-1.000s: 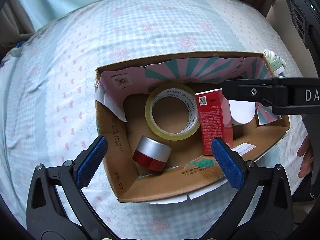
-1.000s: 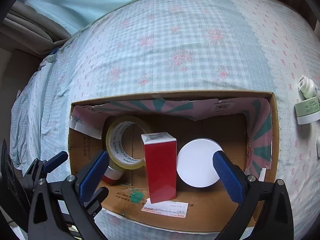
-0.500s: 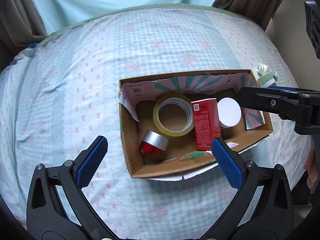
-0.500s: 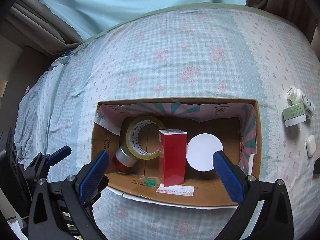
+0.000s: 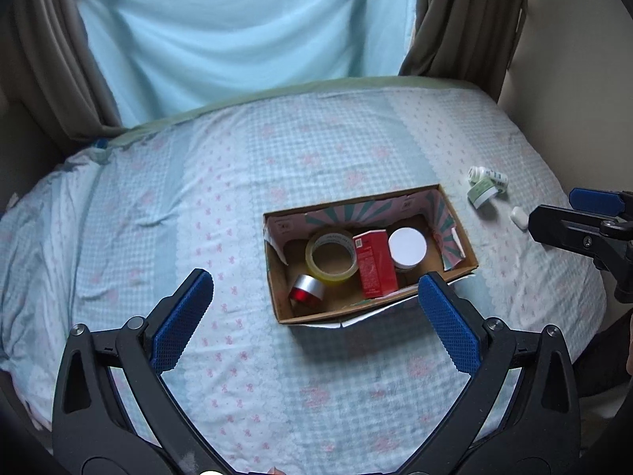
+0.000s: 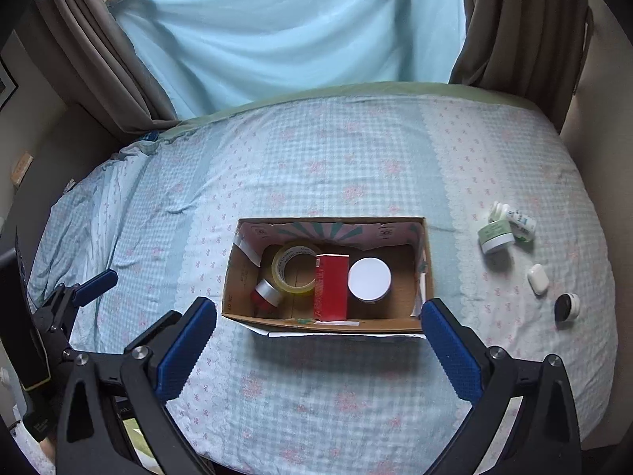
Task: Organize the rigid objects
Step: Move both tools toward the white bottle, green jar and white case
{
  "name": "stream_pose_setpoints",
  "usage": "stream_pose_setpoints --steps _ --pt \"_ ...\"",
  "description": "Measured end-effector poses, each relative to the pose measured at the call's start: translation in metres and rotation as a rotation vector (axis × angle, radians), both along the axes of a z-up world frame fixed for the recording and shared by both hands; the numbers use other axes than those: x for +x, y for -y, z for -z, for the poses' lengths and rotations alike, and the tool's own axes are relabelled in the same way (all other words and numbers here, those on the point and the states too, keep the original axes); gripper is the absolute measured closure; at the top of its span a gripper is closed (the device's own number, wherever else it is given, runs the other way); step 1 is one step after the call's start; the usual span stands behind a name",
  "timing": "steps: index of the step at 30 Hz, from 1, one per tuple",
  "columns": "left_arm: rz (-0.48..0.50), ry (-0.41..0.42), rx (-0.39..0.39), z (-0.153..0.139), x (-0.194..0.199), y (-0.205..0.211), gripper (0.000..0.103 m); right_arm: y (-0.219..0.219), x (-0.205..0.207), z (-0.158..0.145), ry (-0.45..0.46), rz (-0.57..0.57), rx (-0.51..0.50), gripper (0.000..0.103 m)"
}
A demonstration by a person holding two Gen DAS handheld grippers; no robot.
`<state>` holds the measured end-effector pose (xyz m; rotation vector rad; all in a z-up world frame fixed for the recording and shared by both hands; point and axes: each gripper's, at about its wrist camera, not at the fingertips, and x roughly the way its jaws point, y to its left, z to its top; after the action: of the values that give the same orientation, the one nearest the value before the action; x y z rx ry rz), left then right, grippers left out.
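Brown cardboard box (image 6: 328, 322) on the bed already holds your tape roll, red carton and jars; small white bottles (image 6: 506, 227) beside it remain. Both your grippers (image 5: 314, 308) (image 6: 318, 338) gape empty.

One cardboard box (image 6: 428, 273) holding four items; five small containers (image 6: 496, 235) lie outside it

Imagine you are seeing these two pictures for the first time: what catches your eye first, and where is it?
The open cardboard box in the middle of the bed stands out, with a tape roll, a red carton, a white-lidded jar and a small red jar inside. Next, the blue-padded left gripper and right gripper hang open and empty before it. Right of the box, small containers lie loose on the sheet.
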<state>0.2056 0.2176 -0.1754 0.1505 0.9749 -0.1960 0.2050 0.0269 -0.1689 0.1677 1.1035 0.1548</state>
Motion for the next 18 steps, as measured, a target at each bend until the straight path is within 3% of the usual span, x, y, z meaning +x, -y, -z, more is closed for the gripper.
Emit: stream_pose_setpoints --steps 9,12,18 --pt "0.041 0.08 -0.058 -0.046 -0.021 0.086 0.0 0.095 -0.052 -0.035 0.036 0.123 -0.049 0.0" --pt "0.022 0.102 -0.043 -0.048 -0.025 0.128 0.0 0.138 -0.063 -0.036 0.033 0.151 -0.078 0.0" --pt "0.016 0.066 -0.068 -0.034 -0.018 0.215 0.0 0.232 -0.081 -0.027 0.009 0.194 -0.156 0.0"
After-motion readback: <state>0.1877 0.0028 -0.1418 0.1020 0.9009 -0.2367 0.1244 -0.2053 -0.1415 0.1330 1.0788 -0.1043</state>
